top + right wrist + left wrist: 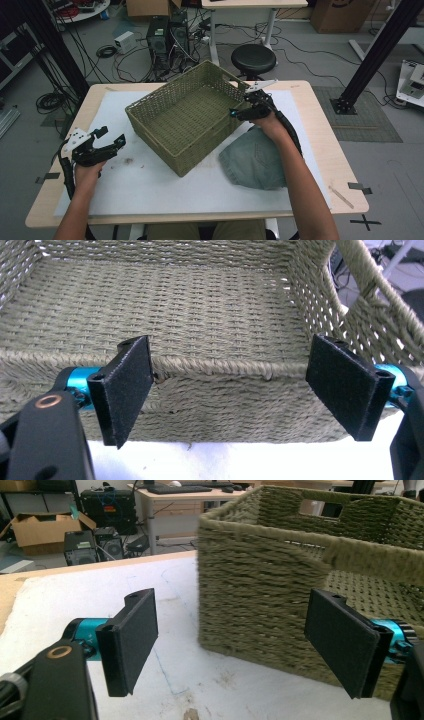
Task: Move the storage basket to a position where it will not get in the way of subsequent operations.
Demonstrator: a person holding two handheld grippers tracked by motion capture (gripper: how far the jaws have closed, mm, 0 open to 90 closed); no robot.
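Observation:
An olive woven basket [181, 95] stands empty in the middle of the table, turned at an angle. My left gripper [111, 137] hovers open to the basket's left, a short way from its corner; in the left gripper view [240, 642] its jaws stand wide apart, facing the basket wall [260, 600]. My right gripper [234, 110] is open at the basket's right rim; in the right gripper view [232, 390] its jaws frame the rim [220, 367] without touching it. A grey-green folded cloth [252, 160] lies on the table under my right forearm.
A white mat [150, 185] covers the wooden tabletop [345, 170]. Beyond the table's far edge are a black stool [253, 57], computer towers [158, 37] and cables on the floor. A black frame post [375, 55] stands at the right.

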